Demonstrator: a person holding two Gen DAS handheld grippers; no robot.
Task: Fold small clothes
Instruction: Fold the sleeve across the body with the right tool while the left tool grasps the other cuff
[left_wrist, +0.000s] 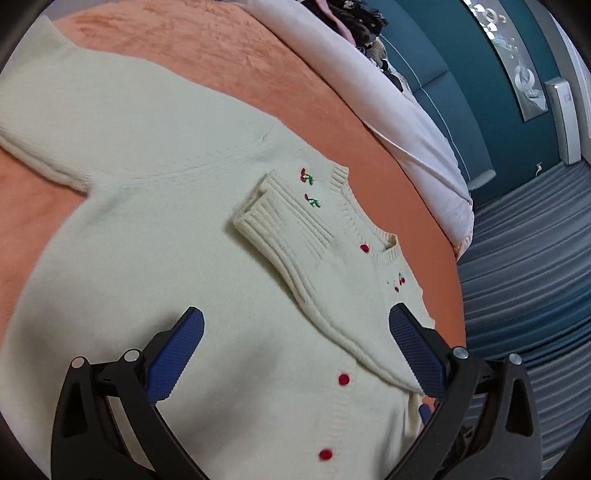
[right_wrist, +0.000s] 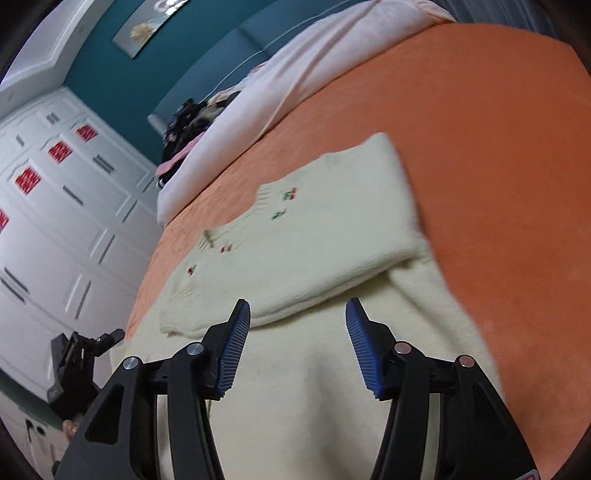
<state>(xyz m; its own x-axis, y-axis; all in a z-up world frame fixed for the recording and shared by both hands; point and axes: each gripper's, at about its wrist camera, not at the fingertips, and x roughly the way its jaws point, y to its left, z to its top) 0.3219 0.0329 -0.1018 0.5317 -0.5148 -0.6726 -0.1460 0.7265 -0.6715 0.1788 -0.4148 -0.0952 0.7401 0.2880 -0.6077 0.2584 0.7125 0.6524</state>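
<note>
On my left wrist view, the left gripper (left_wrist: 295, 332) hangs with its jaws wide apart and nothing pinched, over the cream cardigan (left_wrist: 155, 229) spread on the orange bedspread (left_wrist: 207, 48). One ribbed sleeve cuff (left_wrist: 266, 214) already lies folded across the chest beside the cherry embroidery (left_wrist: 308, 186) and the red buttons (left_wrist: 344, 378). The other sleeve (left_wrist: 55, 125) still lies stretched out to the side.

On my right wrist view, the right gripper (right_wrist: 297, 339) has its jaws parted and empty, above the cardigan's body, just short of the folded sleeve (right_wrist: 332, 251). I'd say the step in hand is bringing in the outstretched sleeve: I should pinch near its cuff, lift low, and lay it flat without dragging the first fold askew.
</note>
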